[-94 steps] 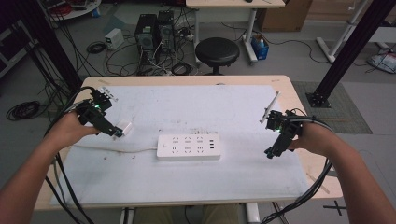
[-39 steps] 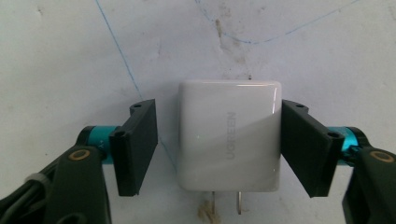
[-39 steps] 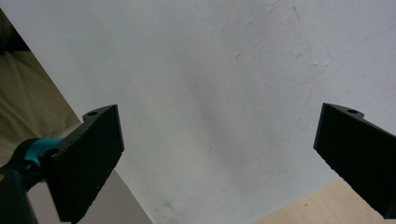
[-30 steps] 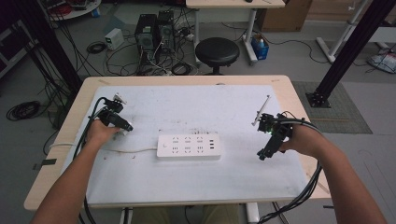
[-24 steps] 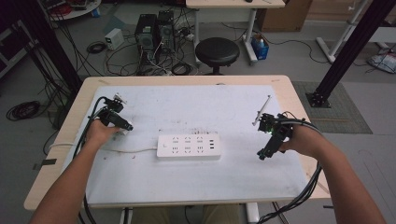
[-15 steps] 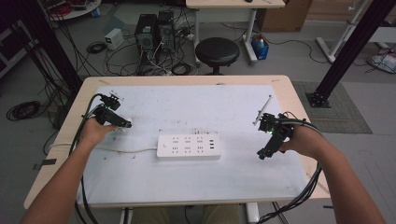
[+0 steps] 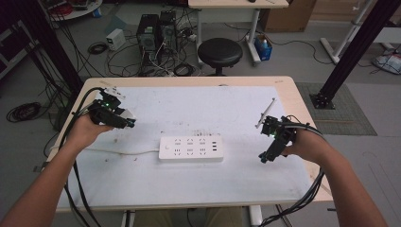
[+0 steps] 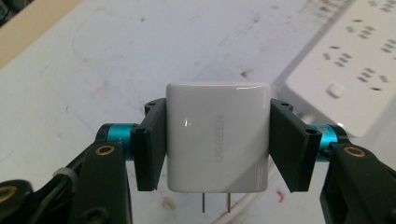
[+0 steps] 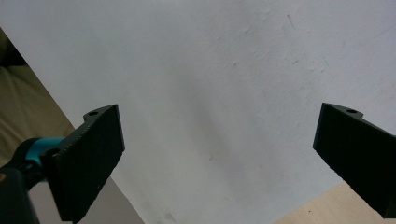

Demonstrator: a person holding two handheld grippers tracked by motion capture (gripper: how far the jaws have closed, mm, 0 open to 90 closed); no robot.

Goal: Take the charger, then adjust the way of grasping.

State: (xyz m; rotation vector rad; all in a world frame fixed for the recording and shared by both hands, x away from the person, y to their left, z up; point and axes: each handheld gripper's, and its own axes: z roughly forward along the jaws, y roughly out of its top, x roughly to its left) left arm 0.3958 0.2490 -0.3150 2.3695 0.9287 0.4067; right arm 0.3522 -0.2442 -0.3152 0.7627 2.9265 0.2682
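Table: a wooden table with a white mat that covers nearly all of its top; the mat has small dark marks and stains.

Power strip: a white rectangular power strip lies flat near the middle of the mat, a little toward the front edge. Its thin white cord runs over the mat toward the left edge.

Left gripper: the black left gripper is in the person's left hand, near the left edge of the mat, toward the back-left corner. Its two jaws are clamped on the sides of a white square wall charger.

Charger: it has a glossy plastic body with grey "UGREEN" letters on its face, and two metal prongs that point down in the left gripper view. It is held above the mat, well apart from the power strip, which lies to the upper right in that view.

Right gripper: the black right gripper is in the person's right hand, near the right edge of the mat. Its jaws are wide apart, with nothing between them; below them are the white mat and the wooden rim.

Stick: a thin grey rod lies near the right edge, just behind the right gripper.
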